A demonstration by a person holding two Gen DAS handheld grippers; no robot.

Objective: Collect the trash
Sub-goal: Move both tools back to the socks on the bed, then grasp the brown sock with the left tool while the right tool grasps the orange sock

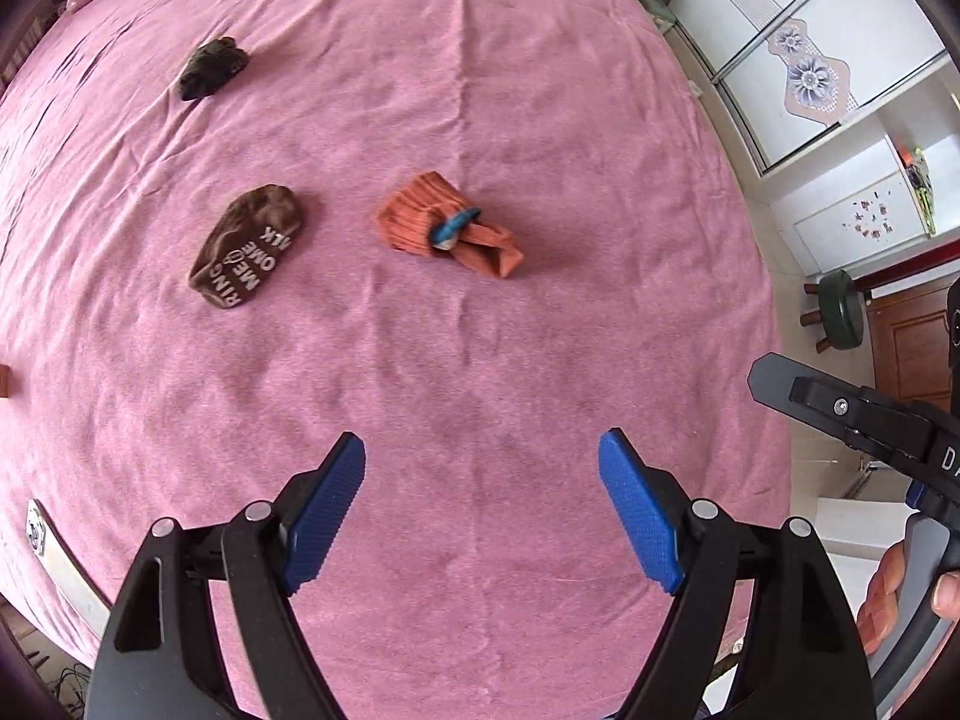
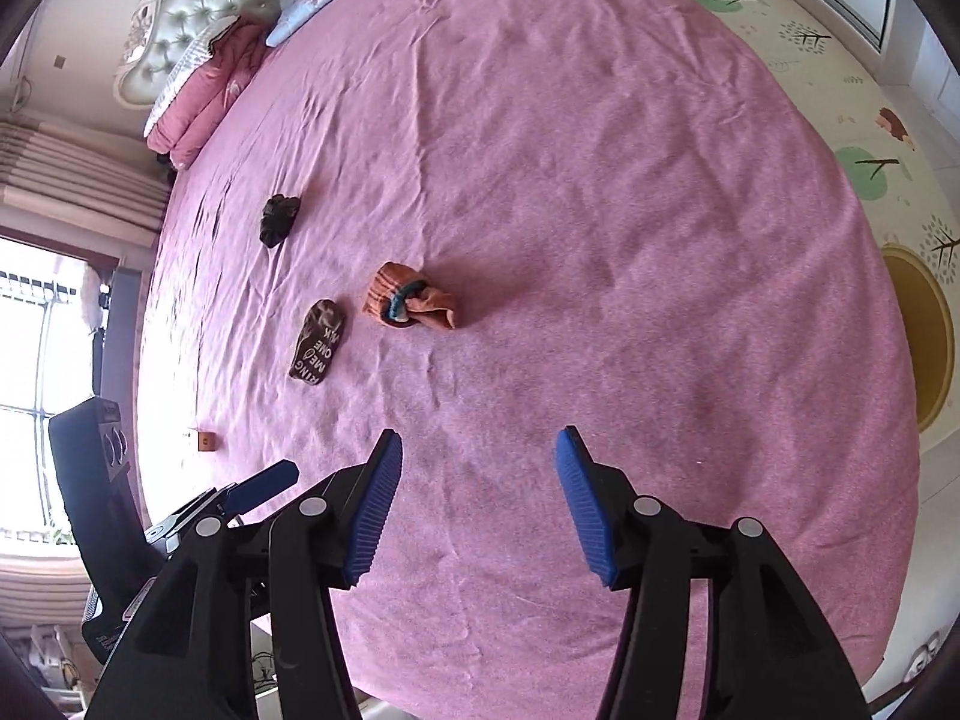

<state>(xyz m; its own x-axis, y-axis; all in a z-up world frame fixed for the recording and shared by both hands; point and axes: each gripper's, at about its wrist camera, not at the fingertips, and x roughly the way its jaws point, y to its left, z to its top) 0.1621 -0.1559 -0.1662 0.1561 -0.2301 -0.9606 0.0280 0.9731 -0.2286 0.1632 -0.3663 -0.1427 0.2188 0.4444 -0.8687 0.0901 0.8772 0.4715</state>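
A pink bedspread (image 2: 600,180) fills both views, with pillows (image 2: 204,102) at its far end. Above its near part hang the left gripper (image 1: 480,504) and right gripper (image 2: 477,504), each spread wide and holding nothing. Well ahead of them lie an orange sock (image 1: 444,225), a brown lettered sock (image 1: 249,246) just beside it, and, farther off, a small dark sock (image 1: 211,67).

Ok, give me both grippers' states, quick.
Left gripper: open, holding nothing, above the bed.
Right gripper: open, holding nothing.
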